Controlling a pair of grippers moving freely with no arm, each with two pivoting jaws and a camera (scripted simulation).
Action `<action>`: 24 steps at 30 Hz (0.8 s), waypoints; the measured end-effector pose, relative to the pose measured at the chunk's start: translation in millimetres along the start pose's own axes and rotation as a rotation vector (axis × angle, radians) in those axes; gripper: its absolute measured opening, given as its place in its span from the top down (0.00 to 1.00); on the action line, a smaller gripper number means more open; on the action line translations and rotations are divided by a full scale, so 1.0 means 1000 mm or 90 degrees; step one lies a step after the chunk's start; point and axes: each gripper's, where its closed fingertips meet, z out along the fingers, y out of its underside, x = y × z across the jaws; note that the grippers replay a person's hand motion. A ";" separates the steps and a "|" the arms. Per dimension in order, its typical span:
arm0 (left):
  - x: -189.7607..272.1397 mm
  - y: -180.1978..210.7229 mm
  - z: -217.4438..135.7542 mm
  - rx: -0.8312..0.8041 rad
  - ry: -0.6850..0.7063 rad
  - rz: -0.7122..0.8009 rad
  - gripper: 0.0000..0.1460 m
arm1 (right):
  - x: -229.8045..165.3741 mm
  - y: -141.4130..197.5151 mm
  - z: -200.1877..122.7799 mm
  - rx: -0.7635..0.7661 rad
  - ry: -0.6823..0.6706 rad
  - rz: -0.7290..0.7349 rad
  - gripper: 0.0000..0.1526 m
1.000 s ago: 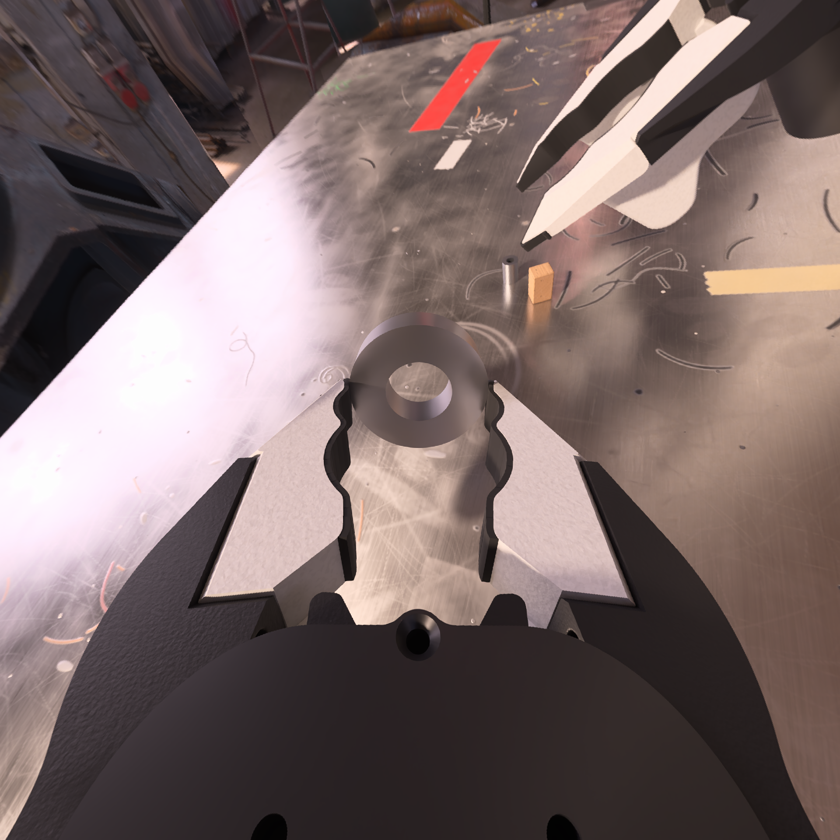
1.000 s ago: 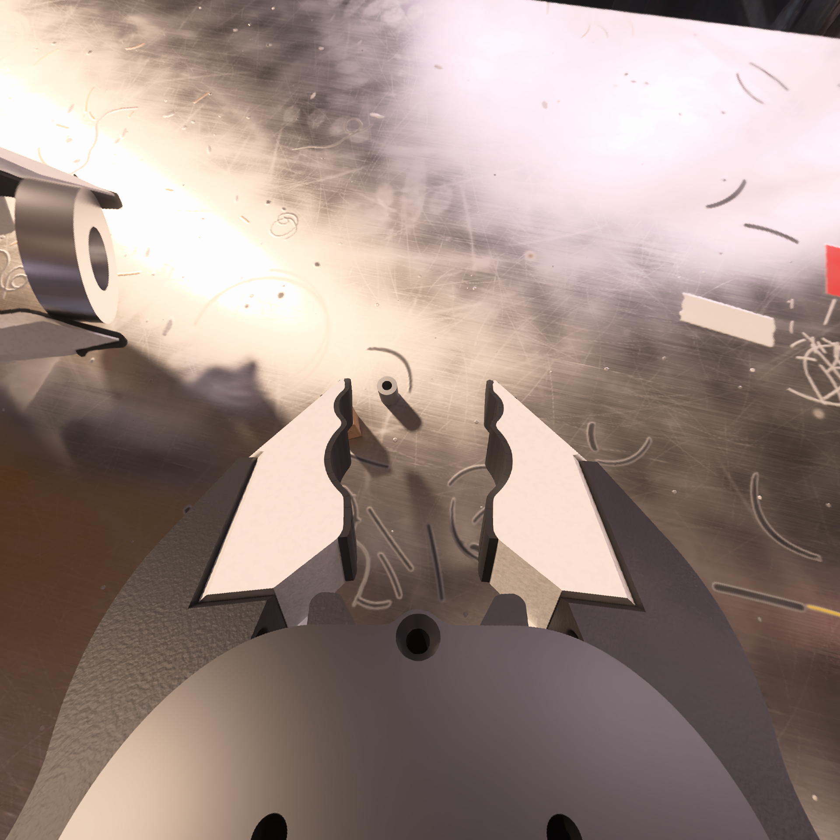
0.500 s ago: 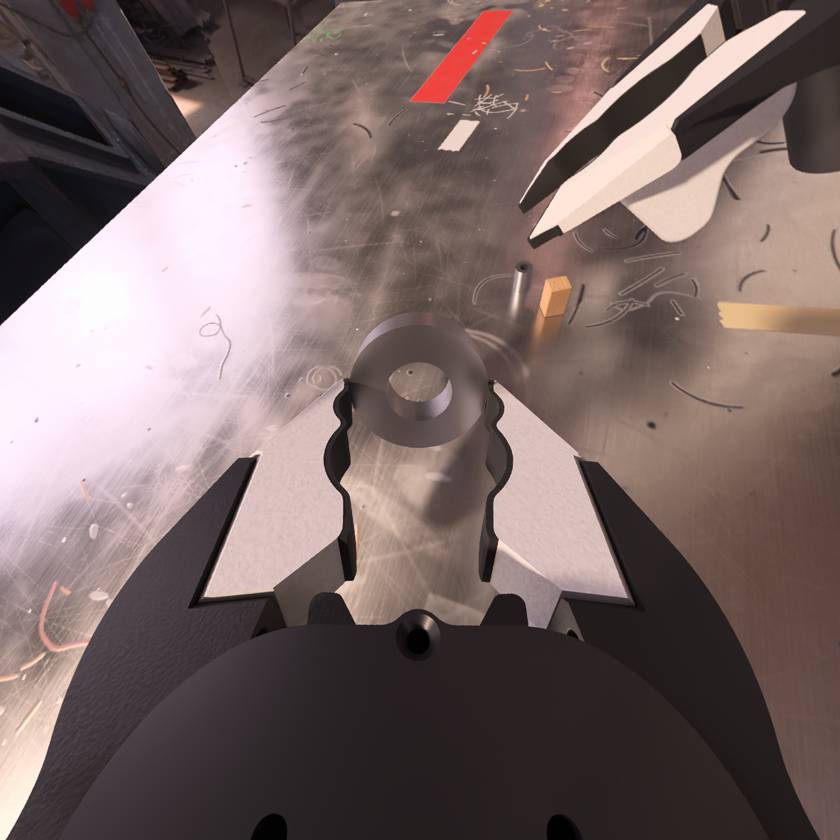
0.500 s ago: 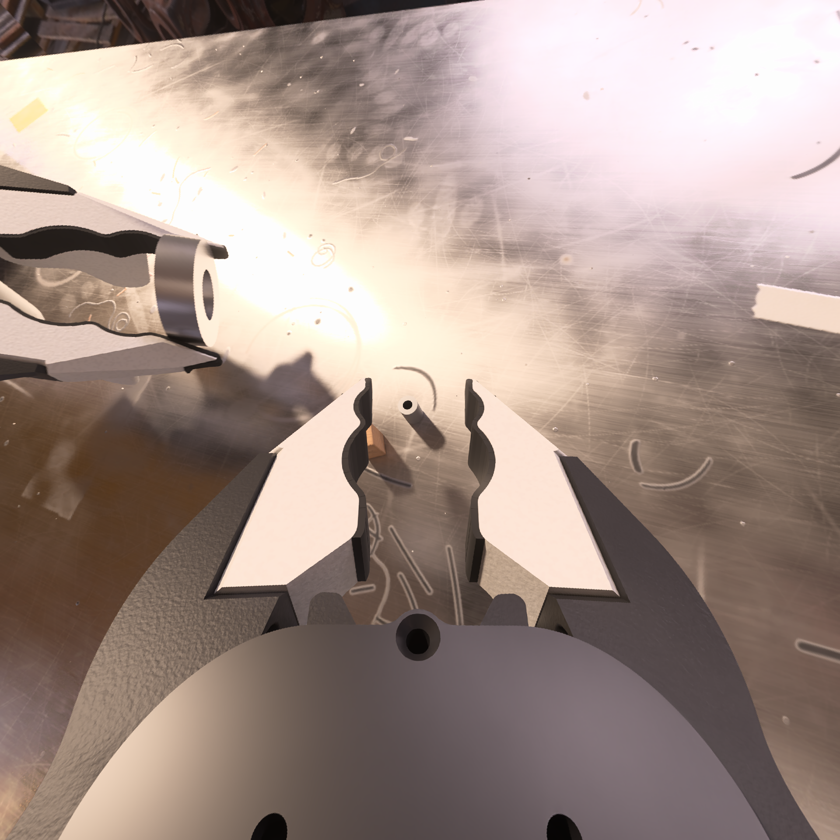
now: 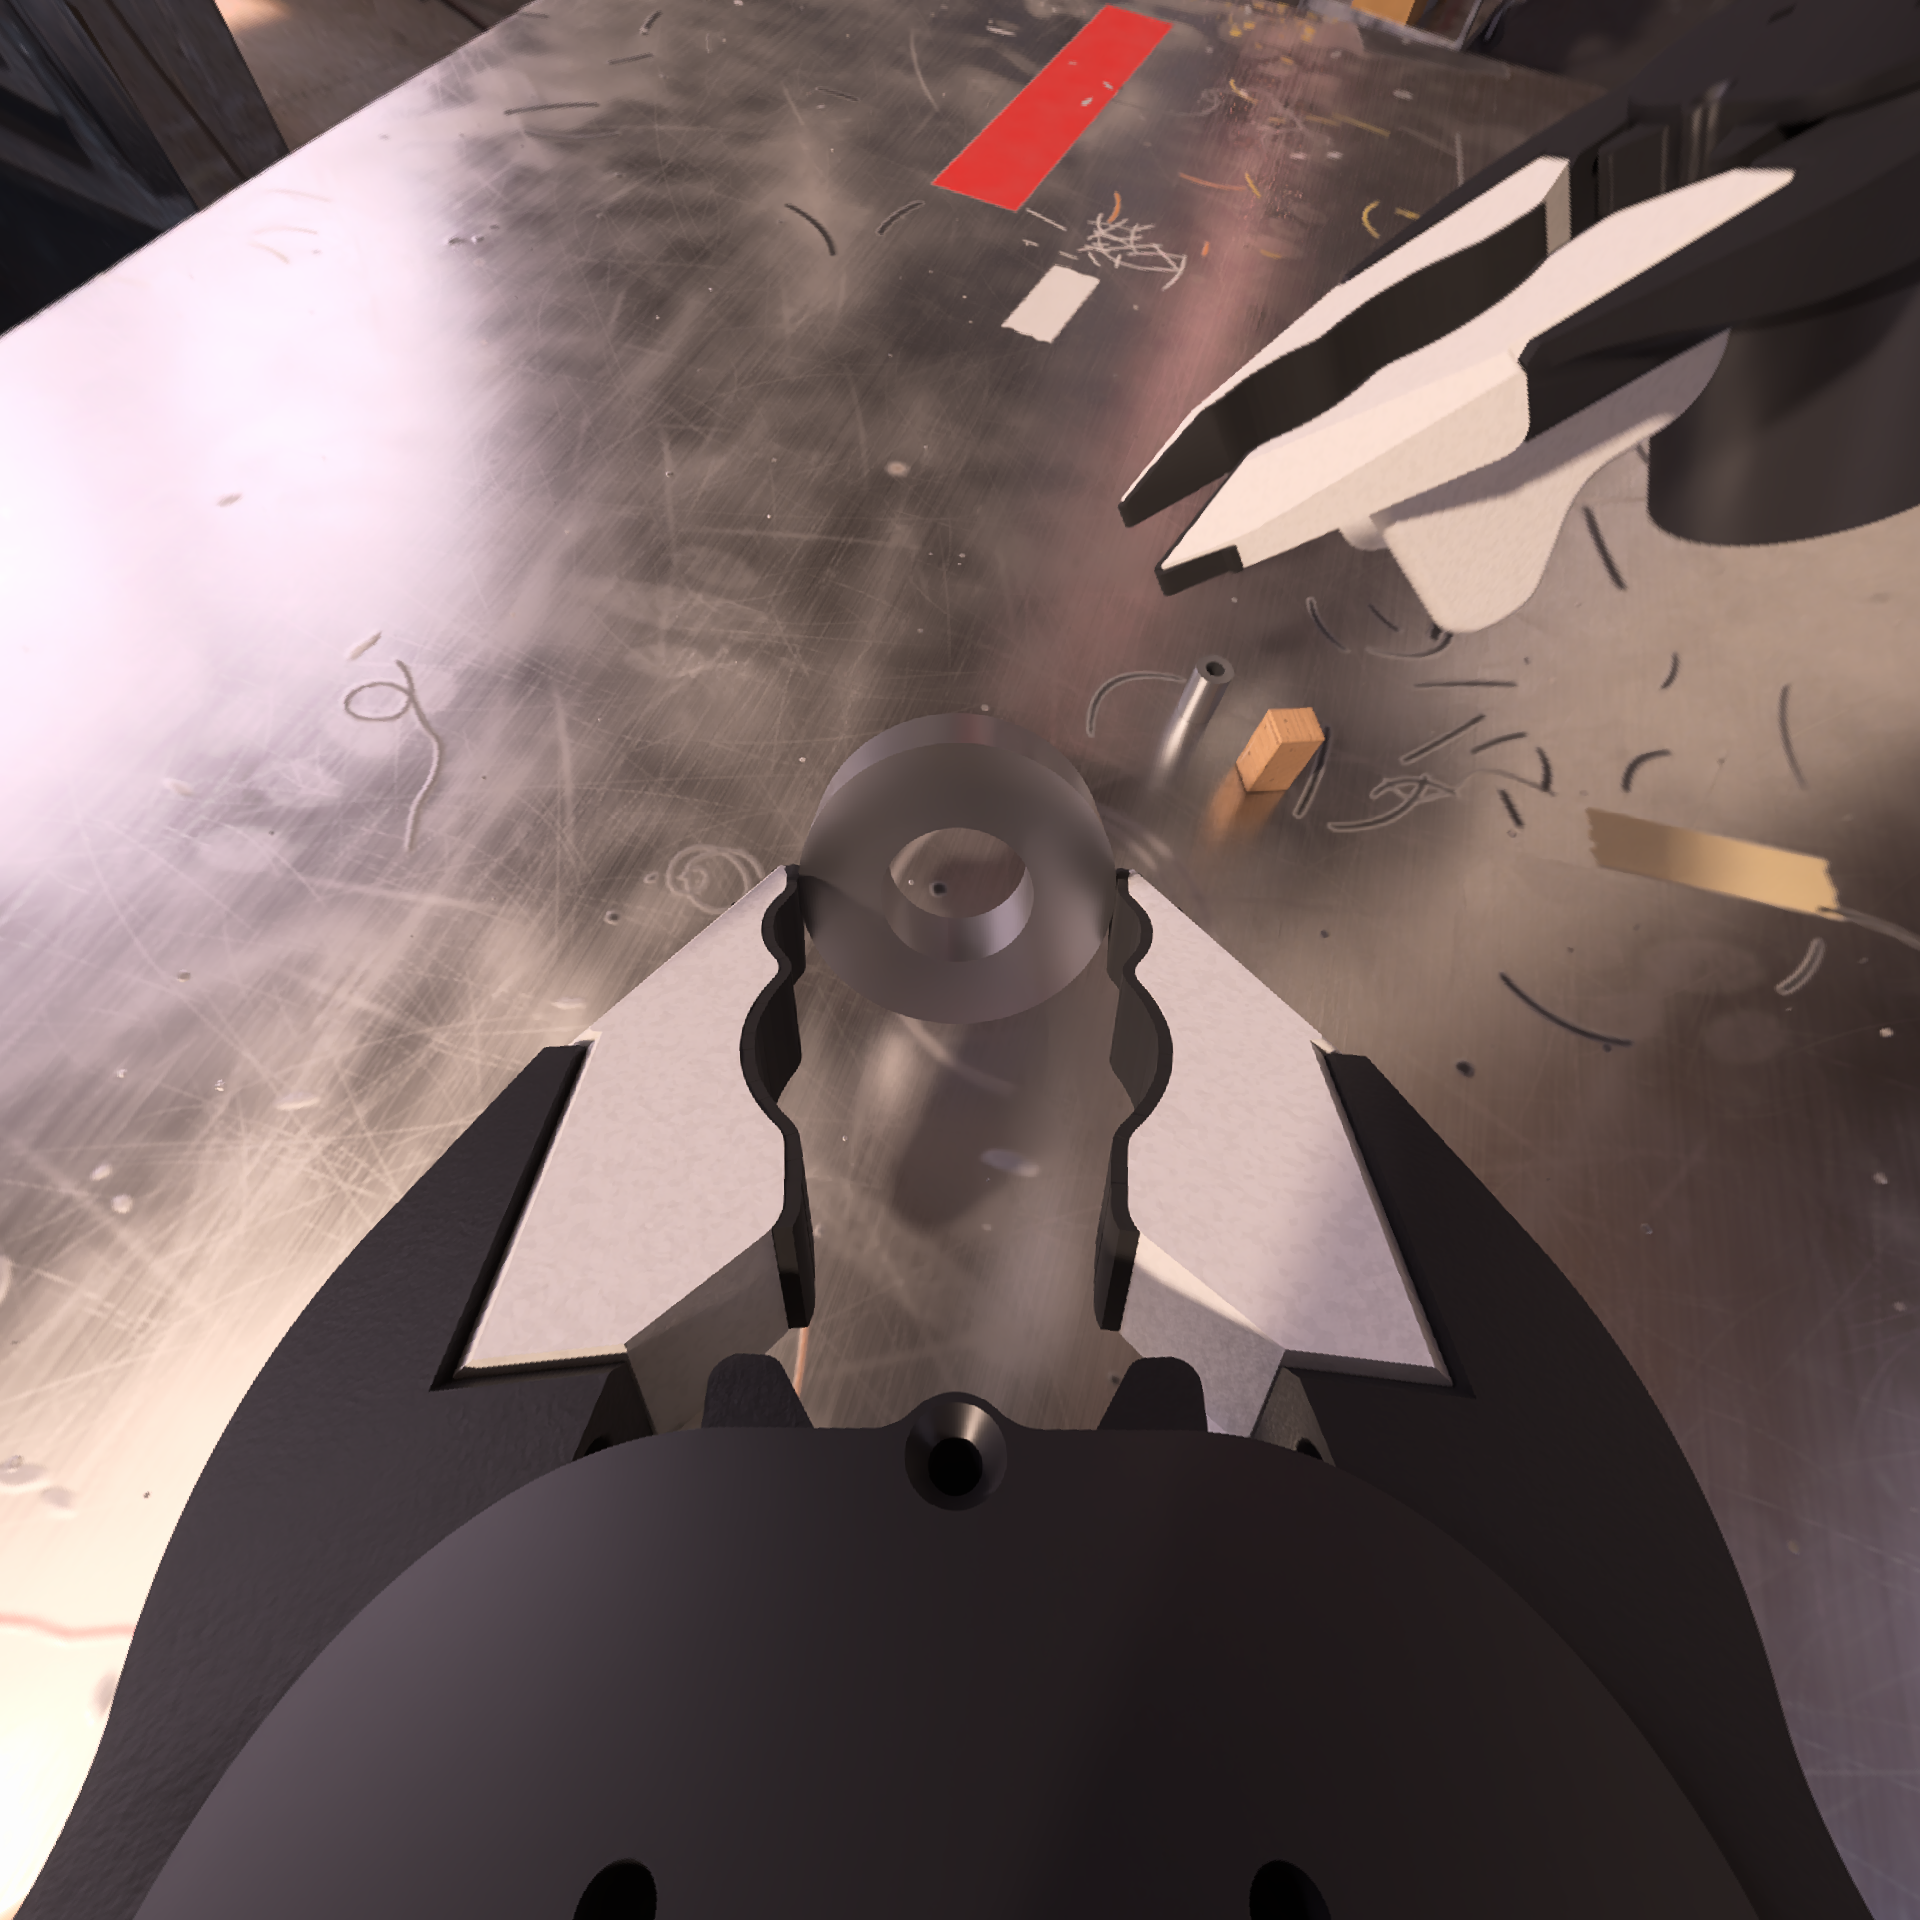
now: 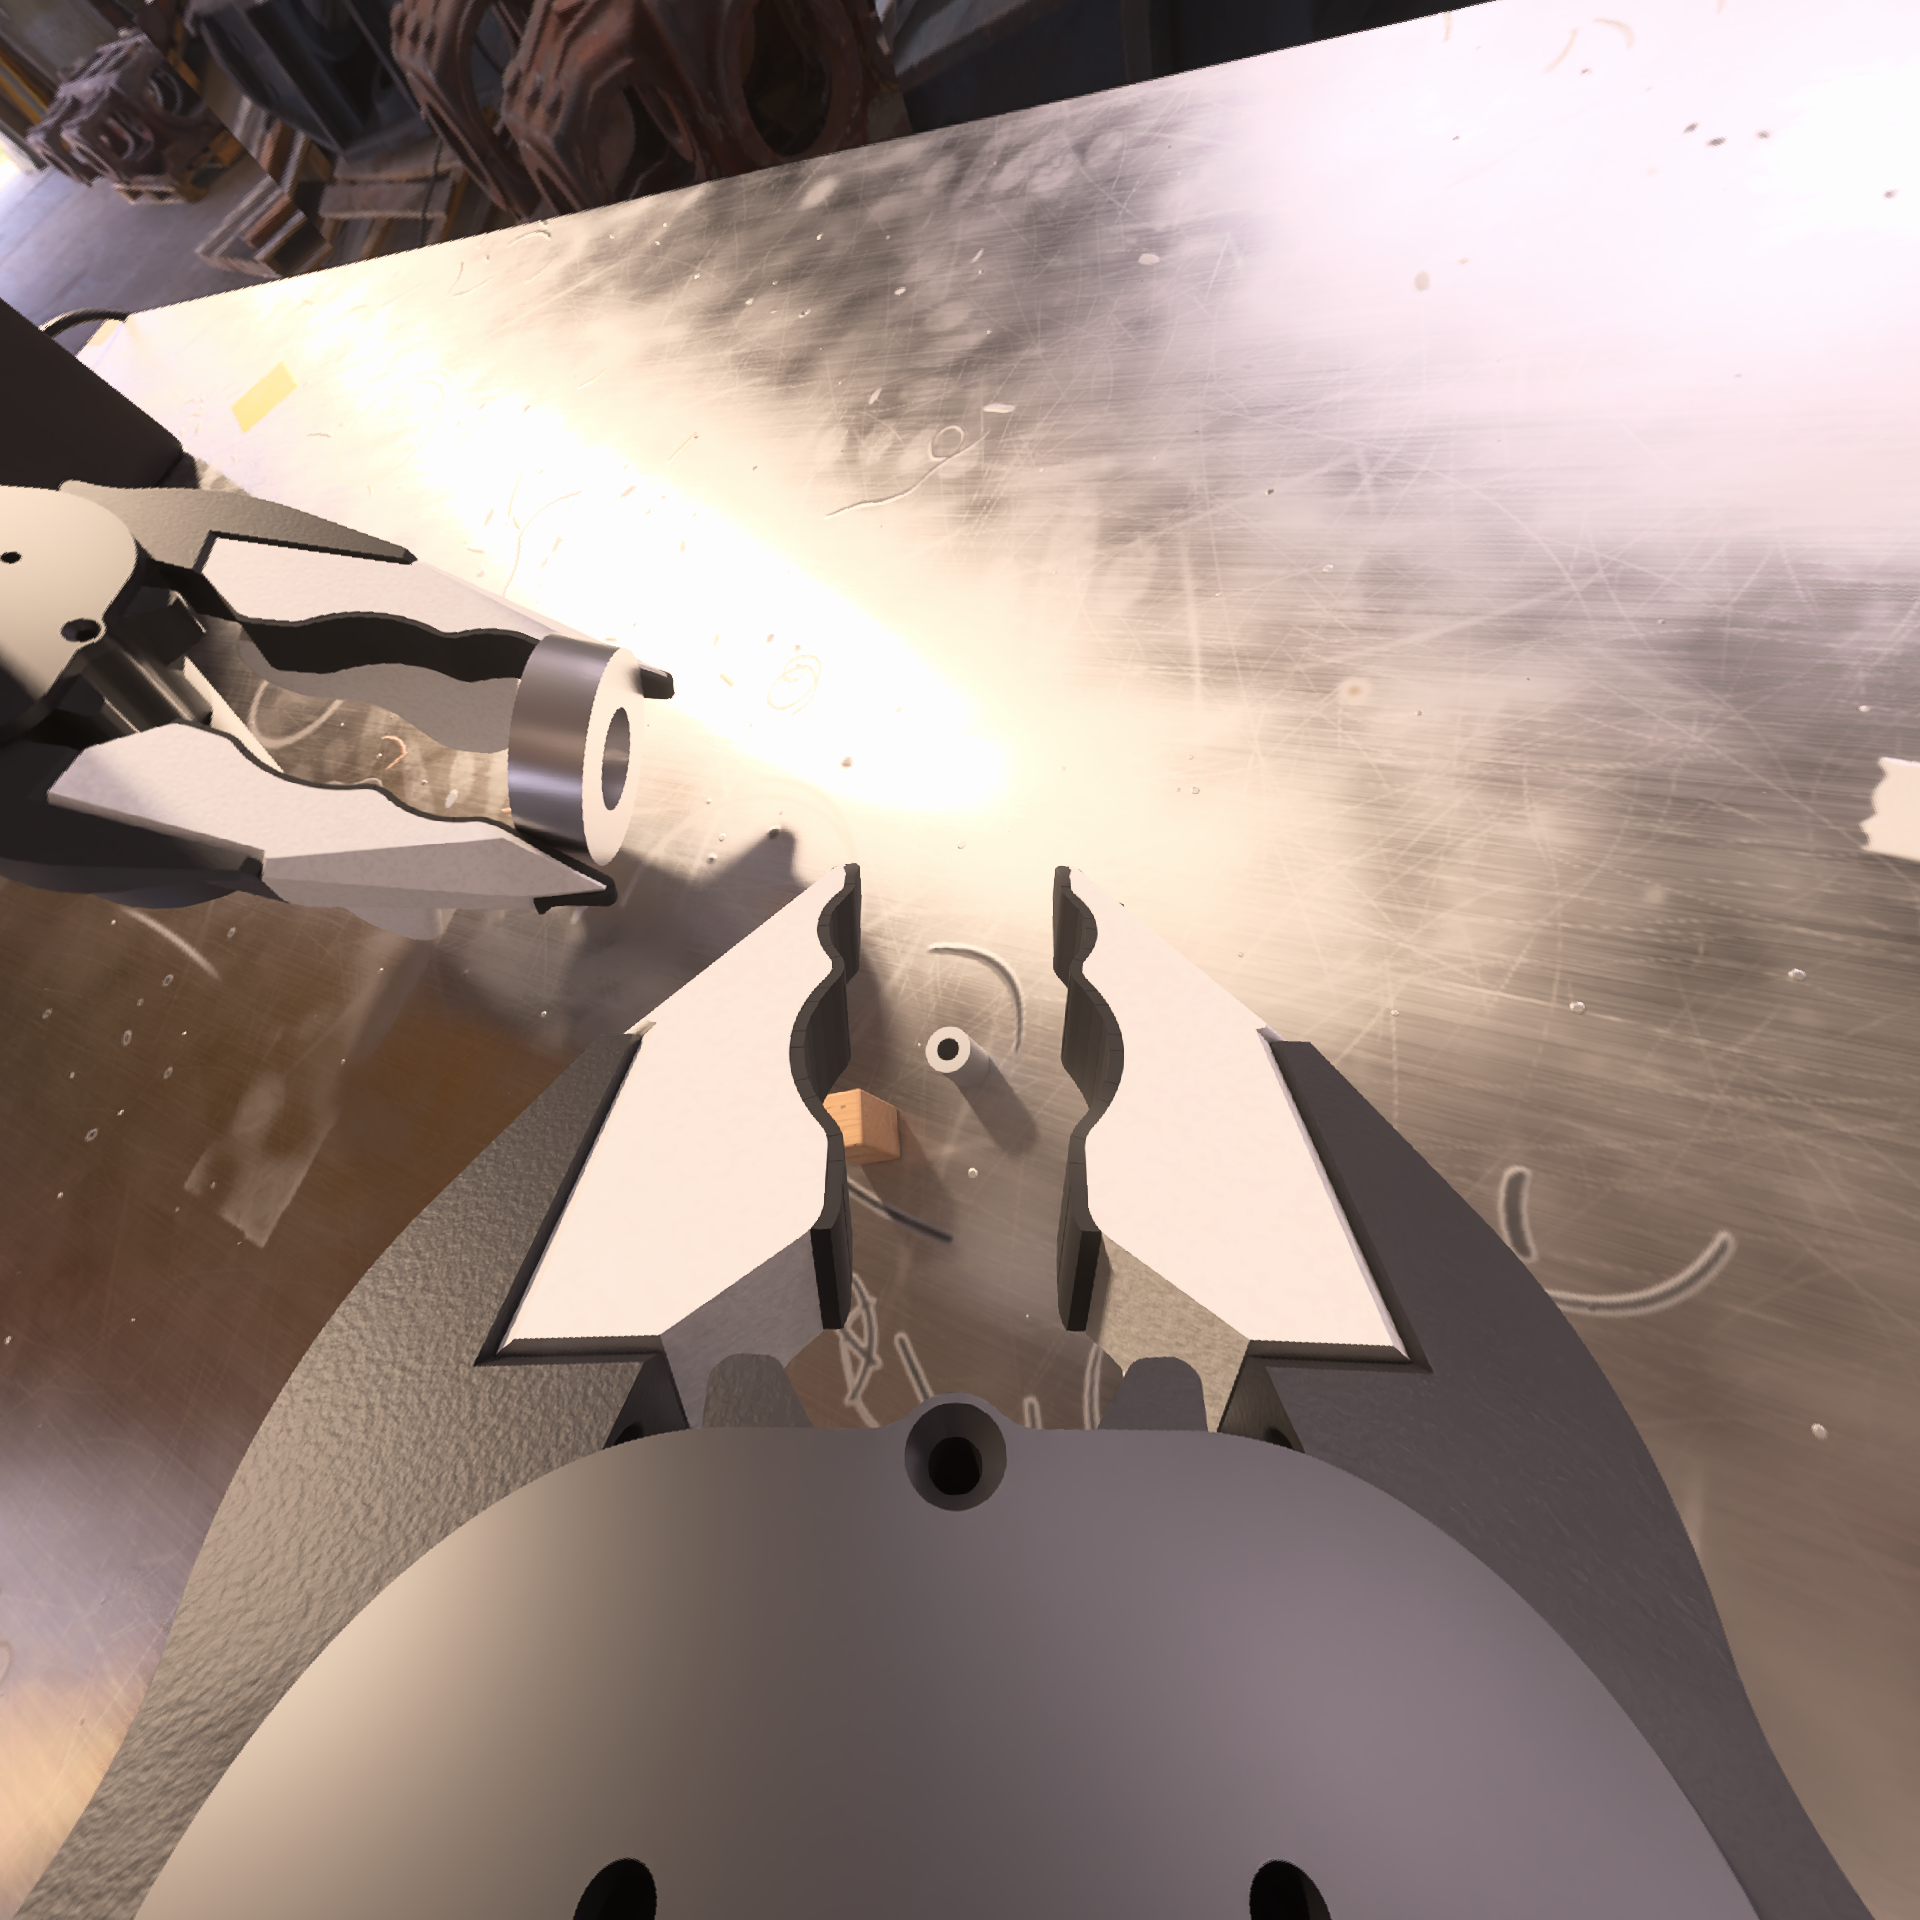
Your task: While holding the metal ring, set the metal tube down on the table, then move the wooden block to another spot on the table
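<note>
My left gripper [image 5: 956, 883] is shut on the grey metal ring [image 5: 951, 862], held above the steel table [image 5: 520, 623]. Both also show at the left of the right wrist view, the left gripper [image 6: 634, 784] and the ring [image 6: 571, 753]. The small metal tube [image 5: 1195, 707] stands upright on the table with the wooden block [image 5: 1278, 750] just beside it. My right gripper [image 6: 956, 878] is open and empty, raised above both. Between its fingers I see the tube [image 6: 961, 1060] and the block [image 6: 868, 1127], partly hidden by the left finger. It shows in the left wrist view [image 5: 1158, 545] at the upper right.
A red tape strip [image 5: 1049, 104], a white tape piece [image 5: 1049, 301] and a tan tape strip [image 5: 1714, 868] lie flat on the table. Metal shavings are scattered about. The table's far edge [image 6: 727, 187] has dark machinery behind it.
My right gripper's jaws have narrowed and it has pulled up and away from the tube and block. My left gripper has moved forward with the ring. The tube and block have not moved.
</note>
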 end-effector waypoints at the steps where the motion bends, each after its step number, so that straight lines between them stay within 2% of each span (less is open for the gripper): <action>1: -0.001 0.000 0.000 0.001 0.007 -0.014 0.60 | 0.000 0.000 0.001 -0.002 -0.003 0.000 0.76; 5: -0.002 -0.002 -0.001 0.008 0.019 -0.037 0.60 | 0.000 0.000 0.004 -0.010 -0.010 0.005 0.76; 12: 0.004 -0.001 -0.001 0.006 0.016 0.004 0.60 | 0.000 0.002 0.005 -0.013 -0.008 0.003 0.76; 24: 0.004 -0.001 -0.001 0.005 0.022 0.000 0.60 | 0.000 0.003 0.006 -0.020 -0.009 0.005 0.77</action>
